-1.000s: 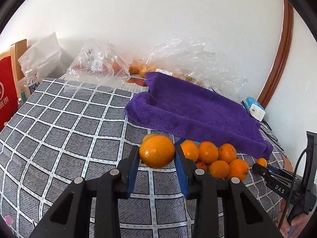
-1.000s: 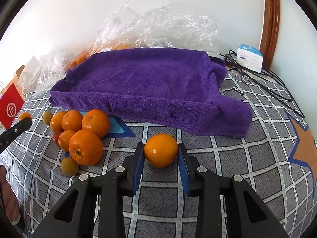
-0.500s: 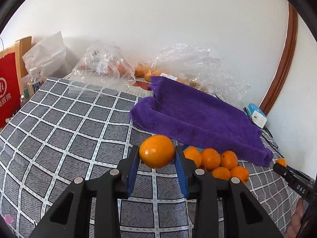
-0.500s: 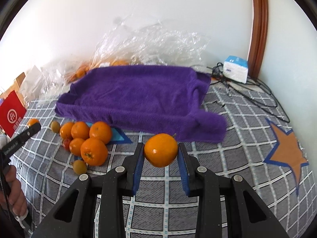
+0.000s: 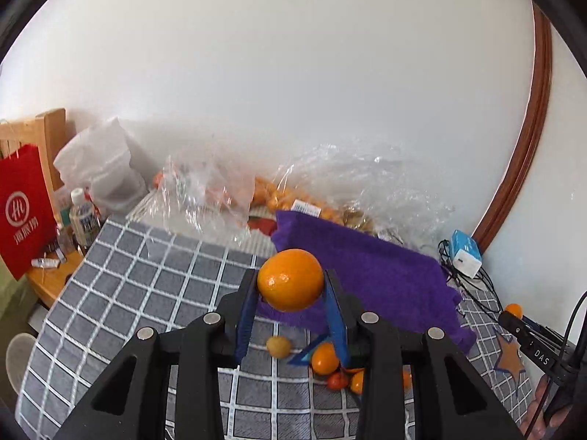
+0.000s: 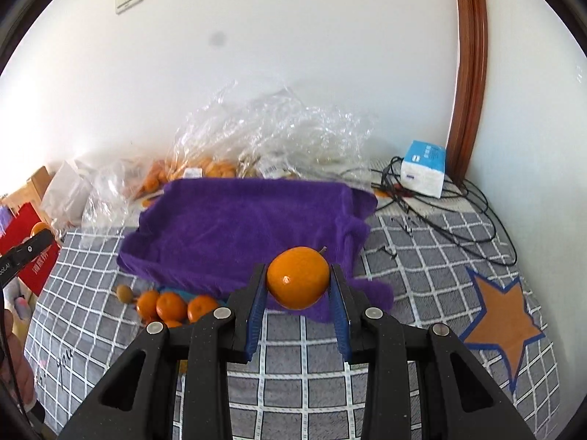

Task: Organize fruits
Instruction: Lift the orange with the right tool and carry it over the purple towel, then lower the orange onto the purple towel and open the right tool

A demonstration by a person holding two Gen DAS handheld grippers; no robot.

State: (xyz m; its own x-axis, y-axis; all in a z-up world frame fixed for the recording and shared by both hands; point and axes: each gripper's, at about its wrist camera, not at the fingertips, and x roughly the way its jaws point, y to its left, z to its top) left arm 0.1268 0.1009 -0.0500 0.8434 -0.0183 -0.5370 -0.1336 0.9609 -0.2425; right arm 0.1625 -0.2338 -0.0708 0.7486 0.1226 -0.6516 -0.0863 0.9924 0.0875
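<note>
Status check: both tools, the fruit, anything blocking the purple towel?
Left tool shut on an orange. Right tool shut on another orange. Purple towel bare, nothing blocking.

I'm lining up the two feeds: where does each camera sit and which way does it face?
Left wrist: on the left gripper, facing past its orange toward the purple towel and wall; the right gripper's tip shows.
Right wrist: on the right gripper, facing its orange and the towel; a hand shows.
Shared: towel, loose oranges, checked cloth.
</note>
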